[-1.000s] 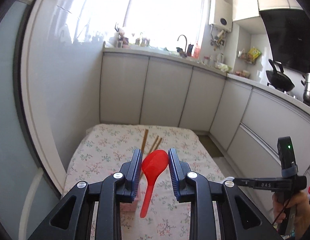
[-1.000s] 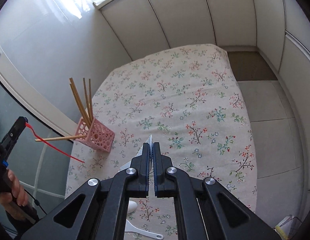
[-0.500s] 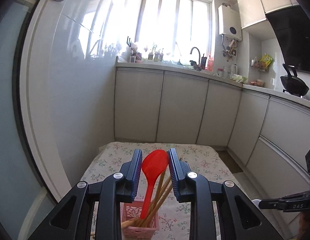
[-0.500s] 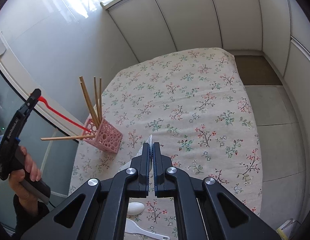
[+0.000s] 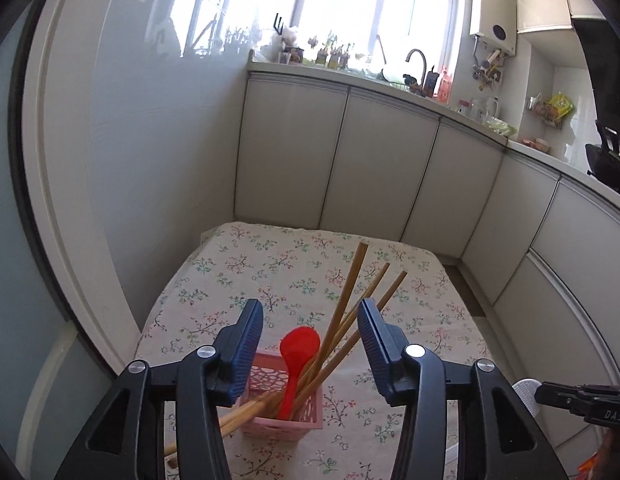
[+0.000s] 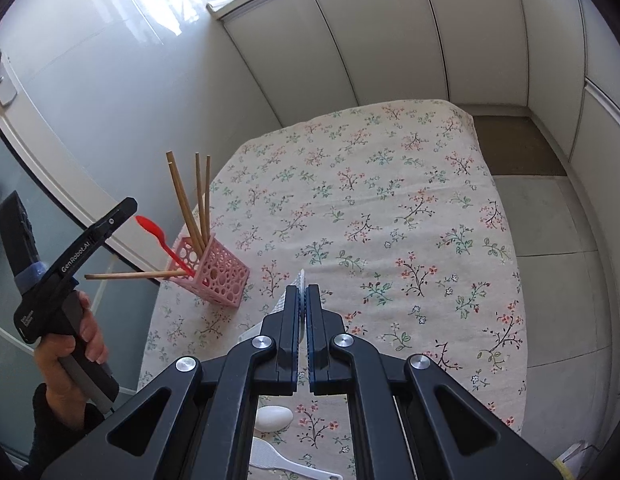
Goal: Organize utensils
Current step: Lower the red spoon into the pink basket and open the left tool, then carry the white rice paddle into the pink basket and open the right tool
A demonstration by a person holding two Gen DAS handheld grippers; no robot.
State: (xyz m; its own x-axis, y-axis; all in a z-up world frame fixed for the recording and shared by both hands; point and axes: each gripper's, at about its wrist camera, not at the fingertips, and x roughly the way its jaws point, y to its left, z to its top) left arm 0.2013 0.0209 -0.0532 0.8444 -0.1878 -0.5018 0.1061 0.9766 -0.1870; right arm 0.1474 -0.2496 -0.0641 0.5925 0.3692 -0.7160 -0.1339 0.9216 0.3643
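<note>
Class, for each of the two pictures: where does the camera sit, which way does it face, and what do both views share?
Left wrist: on the left gripper, facing the window; jaws opening around the red spoon, no pad touching it.
Right wrist: on the shut right gripper, looking down on the floral tablecloth; a hand shows.
Shared: pink basket, chopsticks, spoon.

A home kitchen: pale cabinets (image 5: 382, 160) run under a counter along two walls, with a curved tap (image 5: 417, 60) below a sunny window (image 5: 350, 0) crowded with small jars. A white water heater (image 5: 495, 29) hangs on the wall, a black wok (image 5: 606, 162) sits further along, and a floral tablecloth (image 6: 370, 208) covers the table.
</note>
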